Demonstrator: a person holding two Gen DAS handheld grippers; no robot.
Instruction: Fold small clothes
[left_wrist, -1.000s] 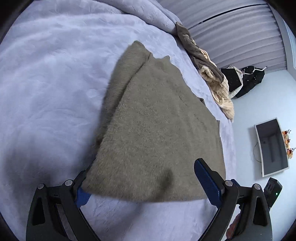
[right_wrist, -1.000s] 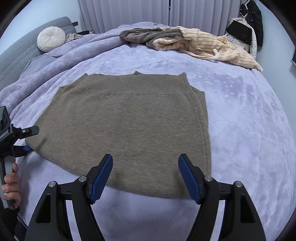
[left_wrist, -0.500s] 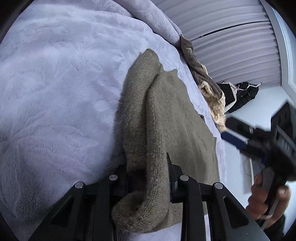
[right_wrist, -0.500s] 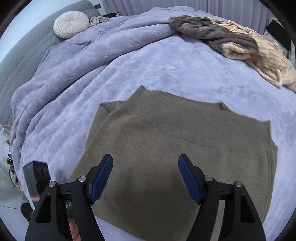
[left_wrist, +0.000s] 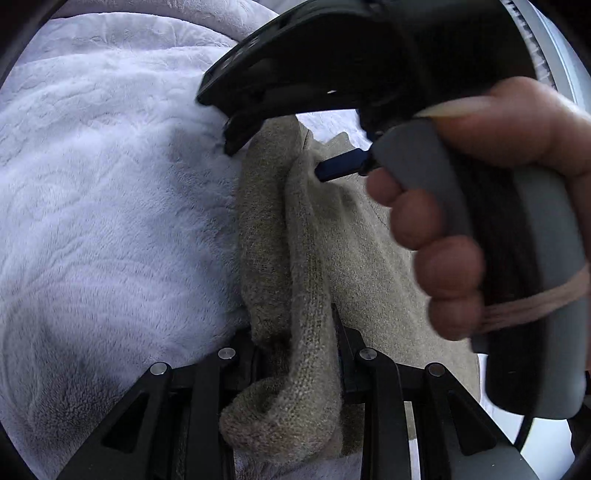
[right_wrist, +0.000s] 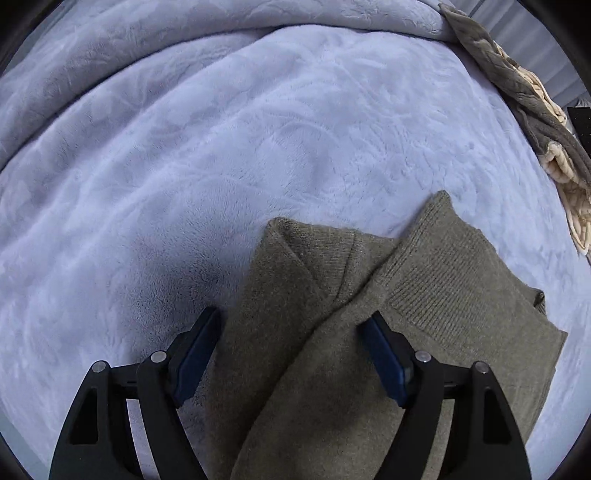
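An olive-brown knit garment (right_wrist: 424, 314) lies on the lilac bed blanket (right_wrist: 258, 129), with its near edge lifted into a ridge (left_wrist: 306, 258). My left gripper (left_wrist: 295, 354) is shut on that bunched edge, and a roll of knit hangs out below the jaws. My right gripper (right_wrist: 291, 343) points down over the garment's far corner. Its jaws are opening, and the folded corner lies between them untouched. In the left wrist view a blue pad (left_wrist: 340, 166) of the right gripper hovers over the ridge, with a person's hand (left_wrist: 443, 258) on the grey handle.
A heap of grey and cream striped clothes (right_wrist: 546, 122) lies at the bed's far right edge. The plush blanket (left_wrist: 110, 221) spreads wide to the left of the garment and bunches into a fold at the back.
My left gripper closed on the garment's edge and bunched it up. My right gripper swung across the garment to its far corner and now fills the top right of the left wrist view.
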